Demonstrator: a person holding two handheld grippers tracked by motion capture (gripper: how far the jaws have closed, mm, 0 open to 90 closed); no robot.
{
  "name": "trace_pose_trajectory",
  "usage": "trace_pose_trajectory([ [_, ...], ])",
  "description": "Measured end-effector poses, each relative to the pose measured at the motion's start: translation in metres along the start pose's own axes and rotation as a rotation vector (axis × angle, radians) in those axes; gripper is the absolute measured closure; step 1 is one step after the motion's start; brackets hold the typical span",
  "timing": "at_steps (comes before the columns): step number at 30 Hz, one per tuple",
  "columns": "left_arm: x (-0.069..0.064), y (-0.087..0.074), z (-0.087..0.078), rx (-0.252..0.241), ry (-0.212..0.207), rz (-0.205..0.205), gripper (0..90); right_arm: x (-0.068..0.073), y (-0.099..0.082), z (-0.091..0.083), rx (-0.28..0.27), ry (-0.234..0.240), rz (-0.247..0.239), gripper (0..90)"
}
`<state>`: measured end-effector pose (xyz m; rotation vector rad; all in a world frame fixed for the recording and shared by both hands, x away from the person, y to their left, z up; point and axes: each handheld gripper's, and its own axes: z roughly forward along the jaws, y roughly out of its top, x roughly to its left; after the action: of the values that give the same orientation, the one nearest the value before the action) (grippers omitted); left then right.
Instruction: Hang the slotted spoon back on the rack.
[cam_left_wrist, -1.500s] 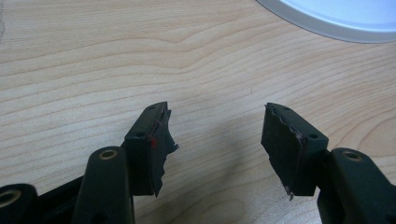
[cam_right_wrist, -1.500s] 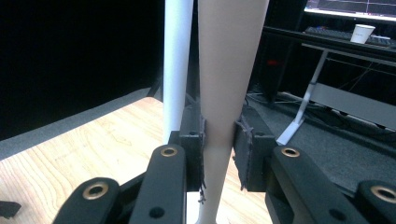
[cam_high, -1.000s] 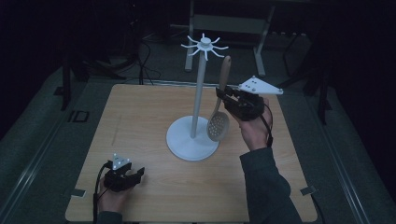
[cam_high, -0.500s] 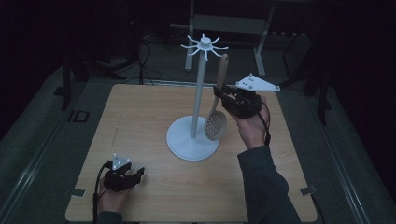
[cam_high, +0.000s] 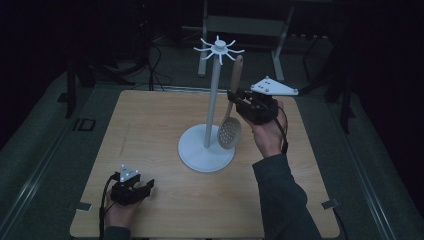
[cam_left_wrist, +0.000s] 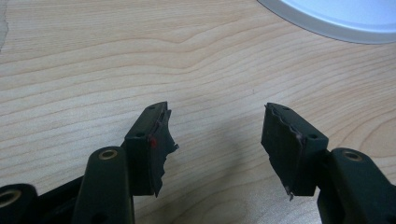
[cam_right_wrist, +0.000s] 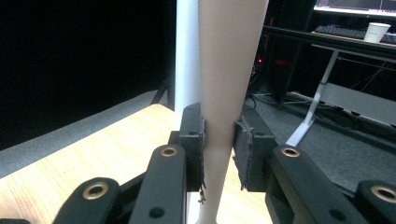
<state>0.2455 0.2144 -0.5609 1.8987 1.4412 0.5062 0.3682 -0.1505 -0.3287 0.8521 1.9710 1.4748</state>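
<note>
High view: your right tongs (cam_high: 239, 104) are clamped on the spoon (cam_high: 231, 119) mid-handle, its long axis nearly upright, bowl down, just right of the rack's (cam_high: 215, 95) pole. The handle tip sits just below and right of the hooks, so the lift goes up and left. Your left tongs (cam_high: 145, 187) rest apart and empty on the near-left worktop (cam_high: 150, 130), well away.
</note>
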Motion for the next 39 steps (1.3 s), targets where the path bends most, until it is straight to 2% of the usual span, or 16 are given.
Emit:
trace_pose_trajectory([
  [18,0.000,0.000,0.000,0.000,0.000,0.003,42.1,0.001,0.003,0.003,-0.003,0.003,0.005,74.6],
  [39,-0.001,0.000,0.000,0.002,-0.001,0.004,42.1,0.002,0.001,0.013,0.024,-0.002,0.011,74.6],
])
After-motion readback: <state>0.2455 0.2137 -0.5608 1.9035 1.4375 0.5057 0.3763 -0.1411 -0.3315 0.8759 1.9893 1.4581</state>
